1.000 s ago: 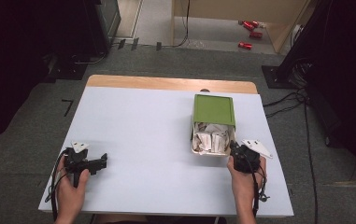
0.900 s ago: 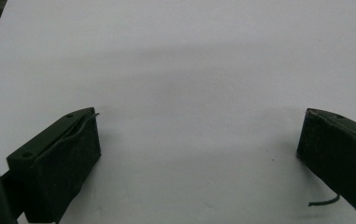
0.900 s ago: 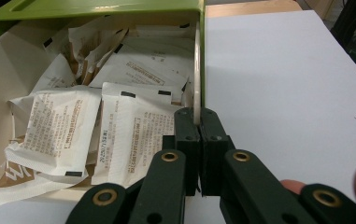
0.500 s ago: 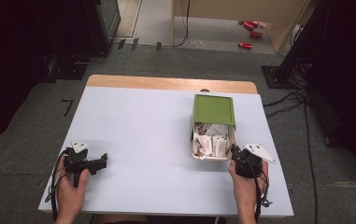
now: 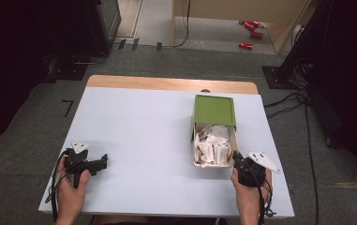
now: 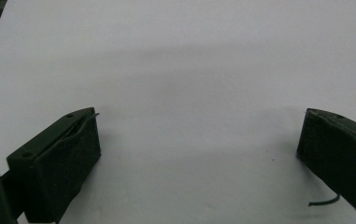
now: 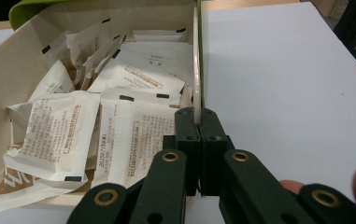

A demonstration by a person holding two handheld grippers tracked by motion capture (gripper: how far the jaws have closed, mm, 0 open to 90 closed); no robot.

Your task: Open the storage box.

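Jaws of the right gripper (image 7: pixel 198 122) pinch the tray's side wall (image 7: pixel 196 60), likely to slide it from its green sleeve (image 5: pixel 214 110); packets (image 7: pixel 119 116) lie just left, while the left gripper (image 6: pixel 199 154) gapes wide, holding nothing.

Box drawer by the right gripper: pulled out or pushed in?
Pulled out. The tray sticks out of the green sleeve, its packets uncovered, and the right gripper is shut on the tray's side wall.
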